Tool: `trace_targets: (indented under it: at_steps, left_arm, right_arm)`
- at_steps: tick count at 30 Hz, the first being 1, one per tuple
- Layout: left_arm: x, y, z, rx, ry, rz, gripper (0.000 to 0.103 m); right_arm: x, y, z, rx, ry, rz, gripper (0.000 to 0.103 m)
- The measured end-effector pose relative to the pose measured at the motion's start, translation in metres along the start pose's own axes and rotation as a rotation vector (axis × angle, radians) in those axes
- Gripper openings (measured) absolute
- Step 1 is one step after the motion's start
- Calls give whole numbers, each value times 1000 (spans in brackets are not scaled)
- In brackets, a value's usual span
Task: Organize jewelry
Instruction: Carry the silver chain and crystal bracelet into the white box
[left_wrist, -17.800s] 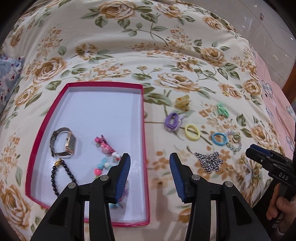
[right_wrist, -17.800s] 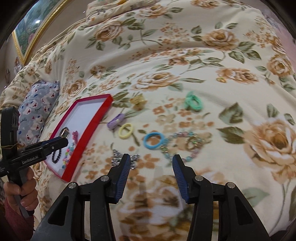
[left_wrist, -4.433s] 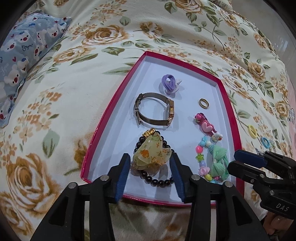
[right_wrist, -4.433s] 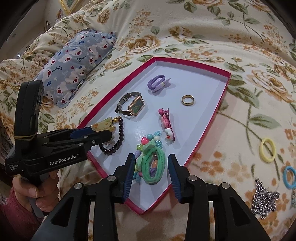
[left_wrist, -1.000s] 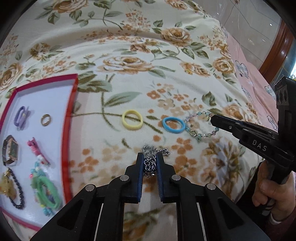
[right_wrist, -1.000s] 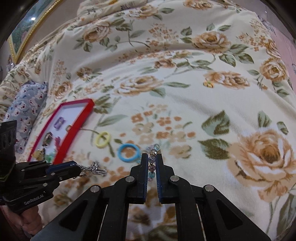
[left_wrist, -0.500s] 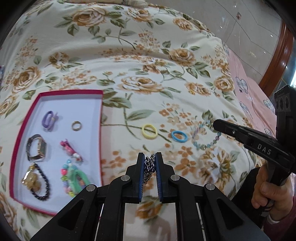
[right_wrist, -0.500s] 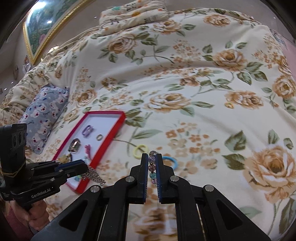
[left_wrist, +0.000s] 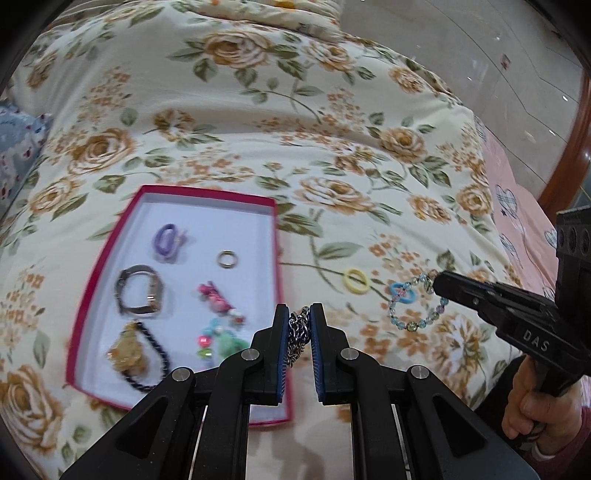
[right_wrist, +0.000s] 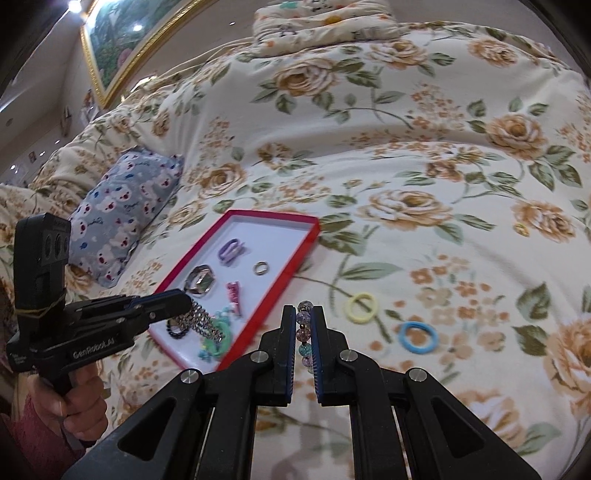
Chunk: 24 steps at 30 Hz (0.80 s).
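Observation:
My left gripper (left_wrist: 299, 325) is shut on a silver chain (left_wrist: 297, 334) and holds it in the air near the right edge of the red-rimmed white tray (left_wrist: 275, 236). In the right wrist view the chain (right_wrist: 201, 321) hangs from it over the tray (right_wrist: 295, 262). My right gripper (right_wrist: 304, 332) is shut on a beaded bracelet (right_wrist: 305, 332), which dangles from its tip in the left wrist view (left_wrist: 413, 325). The tray holds a watch (left_wrist: 142, 293), a ring (left_wrist: 226, 258), a purple hair tie (left_wrist: 166, 242), a pink clip (left_wrist: 216, 299), a black bead bracelet and green ties.
A yellow hair tie (left_wrist: 355, 281) and a blue hair tie (left_wrist: 402, 293) lie on the floral bedspread right of the tray. A blue patterned pillow (right_wrist: 122, 210) lies left of the tray. The bed's edge and a tiled floor (left_wrist: 498, 74) are on the right.
Both grippers have risen higher above the bed, each with its piece lifted off the bedspread. The left gripper has shifted left toward the tray.

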<state>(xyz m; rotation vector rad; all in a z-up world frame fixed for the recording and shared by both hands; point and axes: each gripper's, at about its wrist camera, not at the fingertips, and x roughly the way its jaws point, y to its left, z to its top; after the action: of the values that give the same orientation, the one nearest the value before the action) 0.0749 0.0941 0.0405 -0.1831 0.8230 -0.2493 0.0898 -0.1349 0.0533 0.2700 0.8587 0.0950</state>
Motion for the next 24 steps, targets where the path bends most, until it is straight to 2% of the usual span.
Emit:
trace_targets:
  at_steps: [12,24]
  left_arm:
    - [-10,35,0,-74,-6,70,10]
    - [1,56,0,-118,6,93,10]
  right_arm:
    - [35,45,8,-72,54,95,7]
    - [76,87,12,-122,116,202,7]
